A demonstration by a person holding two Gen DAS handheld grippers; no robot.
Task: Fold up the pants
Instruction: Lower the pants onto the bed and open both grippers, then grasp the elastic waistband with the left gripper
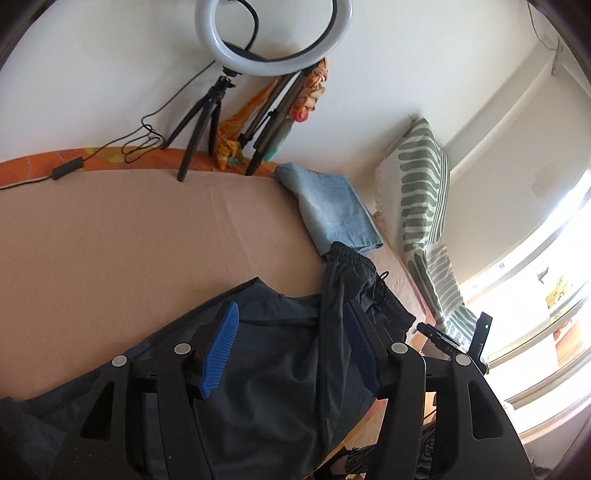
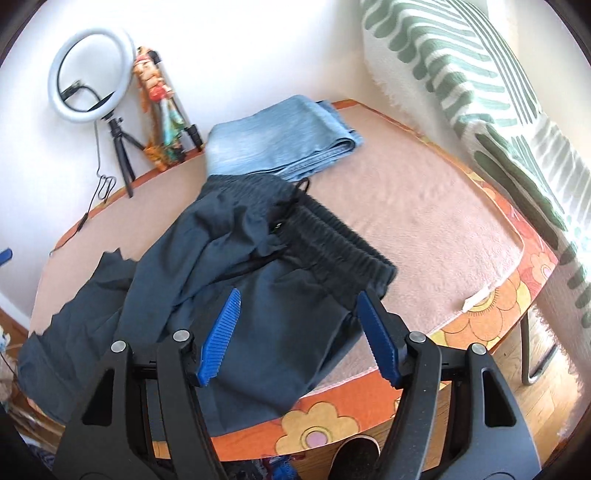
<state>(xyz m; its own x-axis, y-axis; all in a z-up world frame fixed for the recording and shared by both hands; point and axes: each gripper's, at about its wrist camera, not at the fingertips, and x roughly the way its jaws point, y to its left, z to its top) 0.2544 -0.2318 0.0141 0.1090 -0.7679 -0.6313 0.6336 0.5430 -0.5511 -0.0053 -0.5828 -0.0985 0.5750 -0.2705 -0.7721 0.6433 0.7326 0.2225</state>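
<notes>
Dark navy pants (image 2: pixel 229 280) lie crumpled on the pink bed cover (image 2: pixel 406 221), their black elastic waistband (image 2: pixel 332 243) toward the far right. They also show in the left wrist view (image 1: pixel 273 354). My right gripper (image 2: pixel 295 299) is open, hovering over the pants near the waistband at the bed's front edge. My left gripper (image 1: pixel 291 314) is open above the pants' fabric, with a raised fold running between its blue pads (image 1: pixel 221 343). Neither holds cloth.
Folded light blue jeans (image 2: pixel 280 140) lie behind the pants (image 1: pixel 332 210). A ring light on a tripod (image 1: pixel 273 33) and an orange cloth stand at the wall. A green-striped towel (image 2: pixel 461 66) hangs at the right. The floral mattress edge (image 2: pixel 325 421) drops to wood floor.
</notes>
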